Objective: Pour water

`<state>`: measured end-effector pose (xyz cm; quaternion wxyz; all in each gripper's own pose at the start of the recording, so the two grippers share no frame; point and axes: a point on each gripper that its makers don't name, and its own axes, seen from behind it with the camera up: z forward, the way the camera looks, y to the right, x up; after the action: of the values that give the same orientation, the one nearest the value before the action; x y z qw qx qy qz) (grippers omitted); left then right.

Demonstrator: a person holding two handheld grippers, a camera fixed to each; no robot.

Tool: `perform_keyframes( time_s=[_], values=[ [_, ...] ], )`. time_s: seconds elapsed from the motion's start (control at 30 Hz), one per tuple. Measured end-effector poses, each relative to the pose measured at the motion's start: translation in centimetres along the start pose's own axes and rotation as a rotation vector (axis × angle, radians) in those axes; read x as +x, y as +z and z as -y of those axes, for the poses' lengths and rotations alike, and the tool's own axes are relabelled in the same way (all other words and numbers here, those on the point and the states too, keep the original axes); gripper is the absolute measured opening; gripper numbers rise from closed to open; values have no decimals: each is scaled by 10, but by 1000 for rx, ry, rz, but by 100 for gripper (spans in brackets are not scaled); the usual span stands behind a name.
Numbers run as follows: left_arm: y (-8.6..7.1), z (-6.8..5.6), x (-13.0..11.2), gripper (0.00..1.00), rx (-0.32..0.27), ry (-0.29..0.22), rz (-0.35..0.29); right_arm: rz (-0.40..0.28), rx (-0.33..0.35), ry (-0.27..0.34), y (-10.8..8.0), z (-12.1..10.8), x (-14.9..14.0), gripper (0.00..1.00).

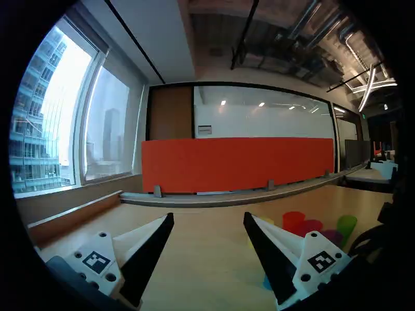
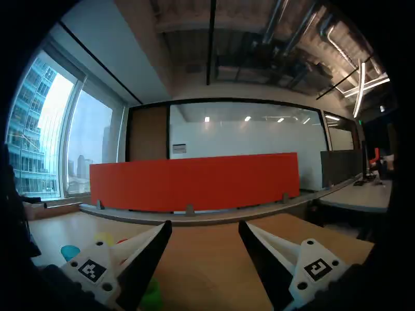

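In the left gripper view my left gripper [image 1: 207, 223] hangs open over the wooden table [image 1: 207, 243], nothing between its fingers. Beyond its right finger stand several coloured plastic cups: a red cup [image 1: 293, 220], a magenta cup [image 1: 310, 226], a green cup [image 1: 346, 225] and a yellow one [image 1: 267, 220] partly hidden by the finger. In the right gripper view my right gripper [image 2: 205, 230] is open too and holds nothing. Behind its left finger show a blue cup [image 2: 69, 252], a yellow cup [image 2: 105, 238] and a green cup [image 2: 150, 298], all mostly hidden.
An orange divider panel [image 1: 236, 163] runs along the table's far edge. Large windows [image 1: 57, 124] stand to the left, with a wooden ledge [image 1: 72, 217] below them. Another desk [image 2: 358, 194] lies to the right. A dark sleeve [image 2: 15, 217] fills the left border of the right gripper view.
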<state>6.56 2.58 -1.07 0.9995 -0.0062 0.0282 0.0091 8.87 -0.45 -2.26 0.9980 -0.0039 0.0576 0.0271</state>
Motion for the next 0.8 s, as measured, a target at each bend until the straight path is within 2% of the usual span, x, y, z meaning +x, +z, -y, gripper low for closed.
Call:
perform_keyframes(
  time_s=[0.2, 0.6, 0.8],
  values=[
    [2, -3, -5, 100, -16, -17, -15, 6, -17, -5, 0, -4, -3, 99],
    [-1, 6, -26, 100, -12, 12, -11, 10, -57, 8, -5, -15, -11, 99],
    [-2, 9, -33, 100, -8, 10, -11, 7, -50, 17, -5, -11, -9, 99]
  ],
)
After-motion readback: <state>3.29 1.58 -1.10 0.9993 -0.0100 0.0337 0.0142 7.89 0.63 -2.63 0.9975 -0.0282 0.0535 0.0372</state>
